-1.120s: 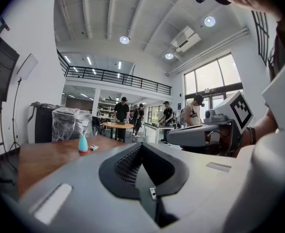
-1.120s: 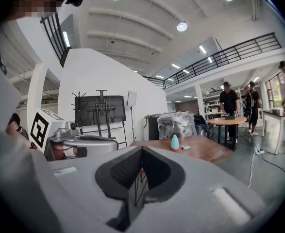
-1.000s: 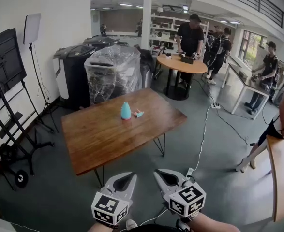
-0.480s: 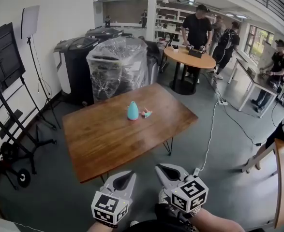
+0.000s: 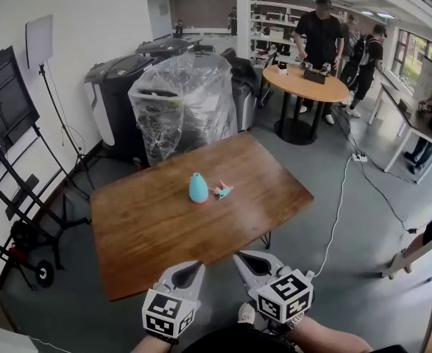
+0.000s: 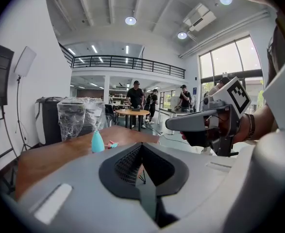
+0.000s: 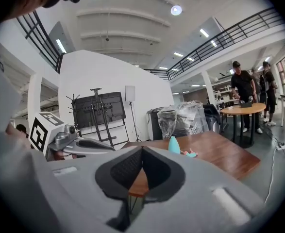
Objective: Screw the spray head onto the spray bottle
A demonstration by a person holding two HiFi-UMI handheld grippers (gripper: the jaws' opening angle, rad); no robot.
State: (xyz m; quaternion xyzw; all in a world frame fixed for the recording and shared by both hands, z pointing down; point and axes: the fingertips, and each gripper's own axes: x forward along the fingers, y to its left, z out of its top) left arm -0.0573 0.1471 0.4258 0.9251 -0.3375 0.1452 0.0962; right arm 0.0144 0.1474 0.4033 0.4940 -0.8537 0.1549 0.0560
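left gripper (image 5: 189,272) — jaws pressed together, empty | right gripper (image 5: 249,265) — jaws pressed together, empty

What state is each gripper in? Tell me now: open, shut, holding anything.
Left gripper: shut, holding nothing.
Right gripper: shut, holding nothing.

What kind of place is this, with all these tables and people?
Probably an open-plan lab or studio workspace: people gathered at a round table, a plastic-wrapped machine, and a light panel and screen on stands by the wall.
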